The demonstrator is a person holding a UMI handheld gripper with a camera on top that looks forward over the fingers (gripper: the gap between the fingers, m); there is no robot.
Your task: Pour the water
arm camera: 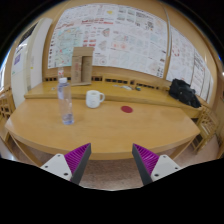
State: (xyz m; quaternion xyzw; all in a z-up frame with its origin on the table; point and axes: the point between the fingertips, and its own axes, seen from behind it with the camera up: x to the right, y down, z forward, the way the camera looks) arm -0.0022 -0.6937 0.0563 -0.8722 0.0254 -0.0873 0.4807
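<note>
A clear plastic water bottle (65, 101) stands upright on the near wooden table (130, 128), ahead and to the left of my fingers. A white mug (94, 98) stands on the far table behind it, to the bottle's right. My gripper (112, 160) is open and empty, its purple pads wide apart, held back from the near table's edge with floor showing between the fingers.
A small red disc (126, 109) lies on the far table. A brown cardboard box (81, 66) stands at the back left. A black bag (184, 93) sits at the right. Posters cover the wall (115, 35). Wooden chairs flank the tables.
</note>
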